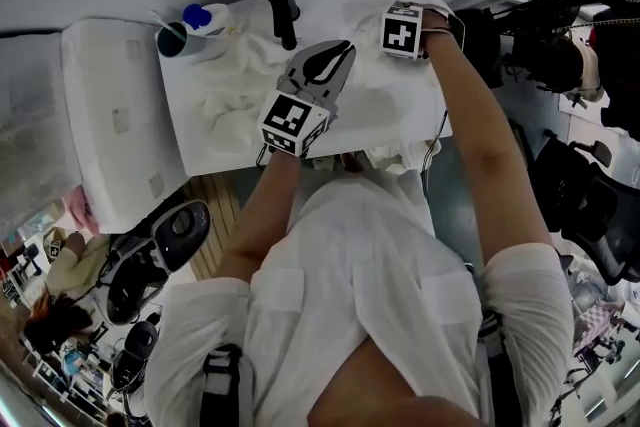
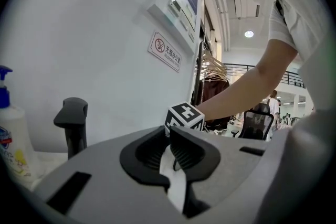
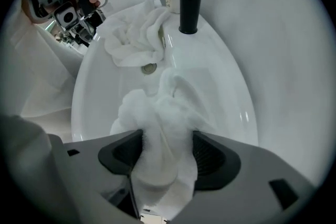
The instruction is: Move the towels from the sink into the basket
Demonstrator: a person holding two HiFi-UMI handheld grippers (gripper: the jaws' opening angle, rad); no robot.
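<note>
The white sink (image 1: 405, 100) fills the space in front of me, and both towels lie in it. The bigger heap of white towel (image 1: 232, 93) sprawls over the basin's 9 o'clock side in the head view. In the right gripper view it lies at 11 o'clock, up against the foot of the faucet. The other towel (image 3: 163, 123) is bunched at 6 o'clock in that view, on the near slope of the bowl, with the drain (image 3: 149, 67) between the two. My right gripper (image 3: 168, 136) points straight down into the basin at about 1 o'clock from its middle in the head view. Its jaws stand wide apart, with that bunched towel rising between them. The cloth brushes the pads but is not squeezed. My left gripper (image 2: 169, 134) lies nearly level over the basin's middle, its nose toward 1 o'clock. Its jaws are drawn together, with only a thin white sliver in the gap, and I cannot tell whether that is cloth. The black faucet (image 1: 281, 13) stands at 11 o'clock on the rim. A soap bottle (image 1: 207, 17) with a blue pump and a teal cup (image 1: 172, 39) stand at 10 o'clock.
</note>
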